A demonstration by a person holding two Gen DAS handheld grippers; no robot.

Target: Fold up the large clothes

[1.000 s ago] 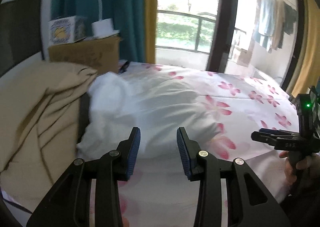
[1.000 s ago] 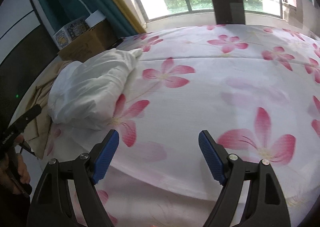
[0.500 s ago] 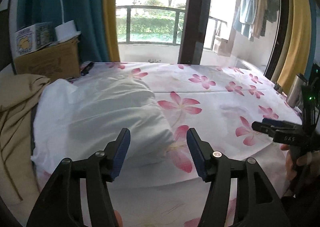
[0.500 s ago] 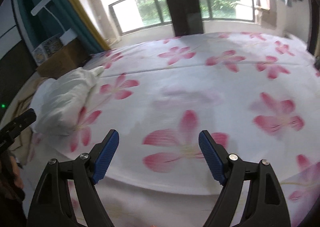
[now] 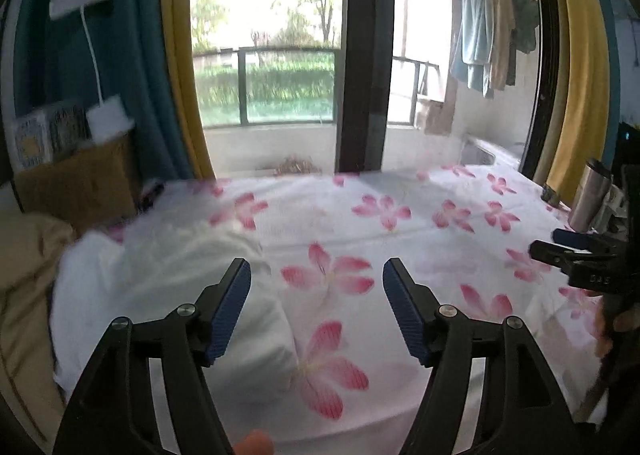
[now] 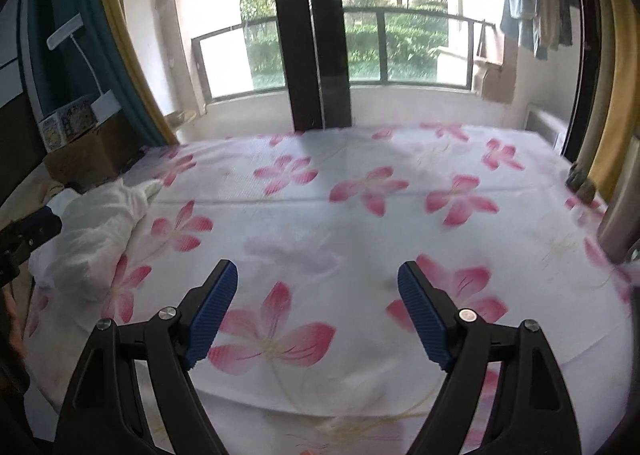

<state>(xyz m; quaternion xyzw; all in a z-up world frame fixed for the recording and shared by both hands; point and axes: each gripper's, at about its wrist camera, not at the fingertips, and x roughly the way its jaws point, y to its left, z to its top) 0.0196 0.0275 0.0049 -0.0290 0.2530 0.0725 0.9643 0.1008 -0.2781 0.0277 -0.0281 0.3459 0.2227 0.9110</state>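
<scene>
A crumpled white garment (image 5: 160, 295) lies bunched on the left part of a bed with a white, pink-flowered sheet (image 5: 400, 239). My left gripper (image 5: 316, 307) is open and empty above the garment's right edge. My right gripper (image 6: 318, 311) is open and empty, held above the bare sheet (image 6: 360, 223) near the bed's front edge. The garment also shows in the right wrist view (image 6: 88, 239), far left of the right gripper. The right gripper appears at the right edge of the left wrist view (image 5: 572, 255).
A beige blanket (image 5: 24, 295) lies left of the garment. A cardboard box (image 5: 80, 183) with small boxes on it stands at the back left. A metal flask (image 5: 588, 195) stands at the bed's right side. Balcony windows and curtains are behind.
Both grippers have swung to the right and tilted up, so the garment has slid left in both views. The left gripper's jaws have opened wider.
</scene>
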